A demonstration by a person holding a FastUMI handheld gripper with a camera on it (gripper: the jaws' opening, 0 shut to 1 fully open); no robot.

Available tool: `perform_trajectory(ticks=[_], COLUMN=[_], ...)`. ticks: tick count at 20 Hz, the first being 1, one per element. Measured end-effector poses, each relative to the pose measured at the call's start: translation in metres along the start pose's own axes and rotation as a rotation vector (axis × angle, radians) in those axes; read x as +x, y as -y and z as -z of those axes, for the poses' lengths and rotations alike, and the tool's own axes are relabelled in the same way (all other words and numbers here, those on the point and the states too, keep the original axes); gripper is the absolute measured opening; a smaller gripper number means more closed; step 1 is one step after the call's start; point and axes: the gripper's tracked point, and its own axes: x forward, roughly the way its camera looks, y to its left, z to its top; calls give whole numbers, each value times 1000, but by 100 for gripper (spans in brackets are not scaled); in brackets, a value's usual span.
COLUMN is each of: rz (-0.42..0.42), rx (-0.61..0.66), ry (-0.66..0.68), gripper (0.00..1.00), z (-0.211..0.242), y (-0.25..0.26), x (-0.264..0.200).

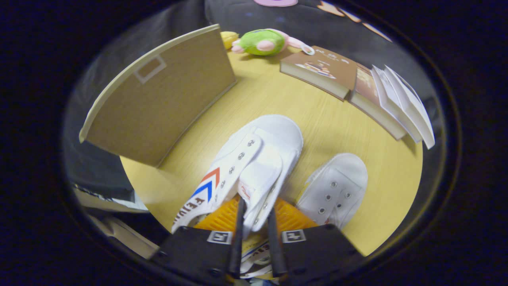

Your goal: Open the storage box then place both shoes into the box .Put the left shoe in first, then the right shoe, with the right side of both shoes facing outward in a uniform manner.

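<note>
Fingers of the hand-held gripper (254, 216) pinch the striped shoe's (242, 167) tongue, lifting it above the desk (317, 123). Second shoe (335, 188) waits alongside. Carry it level toward the box (158, 99), stripes kept facing outward.

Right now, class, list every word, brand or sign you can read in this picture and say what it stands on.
"FEIYUE", partly hidden: on the side of the white shoe that the gripper is shut on.
Brown book cover: print too small to read.
Square coded markers on the gripper: patterns, no words.
Second white shoe: no readable text.
</note>
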Motion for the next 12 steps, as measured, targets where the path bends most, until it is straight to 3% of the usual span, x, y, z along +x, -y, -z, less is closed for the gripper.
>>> perform_trajectory(ticks=[4,8,12], rz=[-53,-114,-144], rx=[208,360,427], ry=[-14,-9,17], gripper=[4,4,3], z=[1,2,-10], y=[-2,-16,-28], x=[-1,-3,-19])
